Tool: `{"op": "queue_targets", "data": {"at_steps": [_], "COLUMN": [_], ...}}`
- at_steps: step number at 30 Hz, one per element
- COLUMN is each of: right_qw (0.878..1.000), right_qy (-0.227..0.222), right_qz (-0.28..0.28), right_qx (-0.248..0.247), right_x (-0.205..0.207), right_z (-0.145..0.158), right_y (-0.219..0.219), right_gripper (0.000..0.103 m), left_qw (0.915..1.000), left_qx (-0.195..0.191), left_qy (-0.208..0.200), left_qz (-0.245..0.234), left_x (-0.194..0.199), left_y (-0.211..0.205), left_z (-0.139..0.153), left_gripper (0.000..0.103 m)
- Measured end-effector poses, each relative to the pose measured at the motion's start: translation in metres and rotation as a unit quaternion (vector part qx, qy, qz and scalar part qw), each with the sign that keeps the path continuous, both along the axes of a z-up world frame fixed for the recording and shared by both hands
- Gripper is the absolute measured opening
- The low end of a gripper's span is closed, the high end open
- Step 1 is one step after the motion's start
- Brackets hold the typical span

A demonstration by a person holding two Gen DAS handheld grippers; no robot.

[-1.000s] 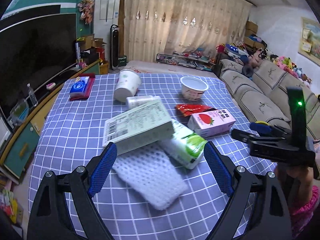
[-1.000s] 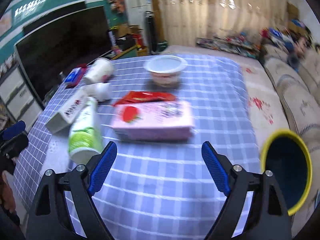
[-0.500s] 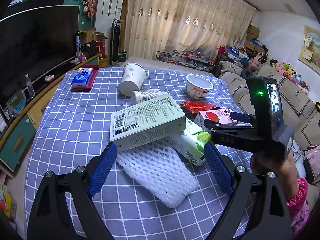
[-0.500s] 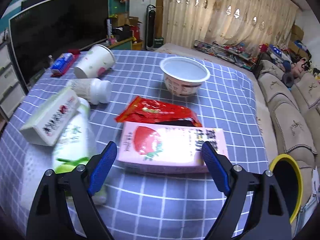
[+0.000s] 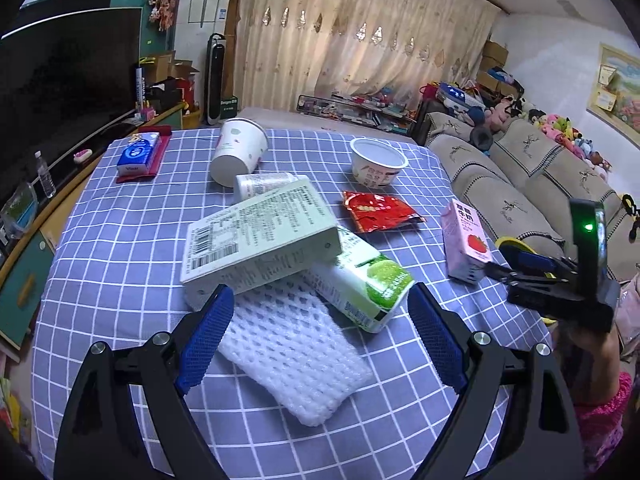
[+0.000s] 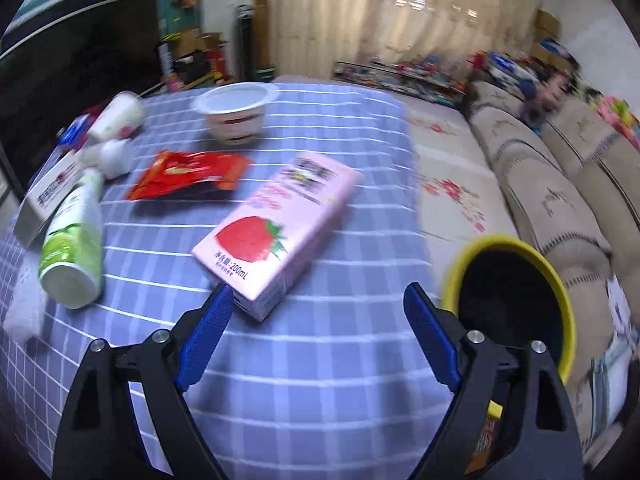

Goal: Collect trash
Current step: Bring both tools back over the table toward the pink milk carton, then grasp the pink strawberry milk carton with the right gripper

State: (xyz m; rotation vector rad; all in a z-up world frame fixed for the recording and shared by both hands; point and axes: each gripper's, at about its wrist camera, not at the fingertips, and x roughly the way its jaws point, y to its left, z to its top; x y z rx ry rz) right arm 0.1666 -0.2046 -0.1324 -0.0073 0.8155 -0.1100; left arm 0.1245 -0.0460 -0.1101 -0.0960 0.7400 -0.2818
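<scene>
While tilted, pink carton (image 6: 276,236) touches right gripper (image 6: 316,336).

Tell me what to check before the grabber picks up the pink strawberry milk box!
1. Right gripper open: ok, nothing between its fingers.
2. Pink milk box between the fingers: not ok, only its near corner sits by the left finger.
3. Nothing lying on the milk box: ok.
4. Yellow bin within reach beside the table: ok, mouth open.
5. Left gripper out of the way: ok, open above the white foam net.
</scene>
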Motion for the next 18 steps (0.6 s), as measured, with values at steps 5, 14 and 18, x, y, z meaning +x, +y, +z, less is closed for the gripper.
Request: {"op": "queue_targets", "data": {"at_steps": [5, 14, 18], "right_qw": [0.997, 0.998, 0.997], "right_qy": [-0.04, -0.002, 0.001], "right_qz": [-0.011, -0.015, -0.034], "right_qx": [0.058, 0.066, 0.067], "right_x": [-0.012, 0.029, 0.033], "right_z": [0.008, -0.017, -0.025], "right_y": [-0.006, 0.033, 0.03], "right_gripper": [0.085, 0.085, 0.077], "left_qw": [0.9999, 0.9999, 0.9999], "left_qx": [-0.001, -0.003, -0.009], "left_qy": [-0.002, -0.008, -0.003], "left_qz": [-0.01, -0.009, -0.006], "left_x": [0.0, -0.004, -0.002], "left_y": [-0.008, -0.002, 0.004], "left_z": [0.001, 0.005, 0.002], "left_gripper": [0.087, 0.088, 0.088]}}
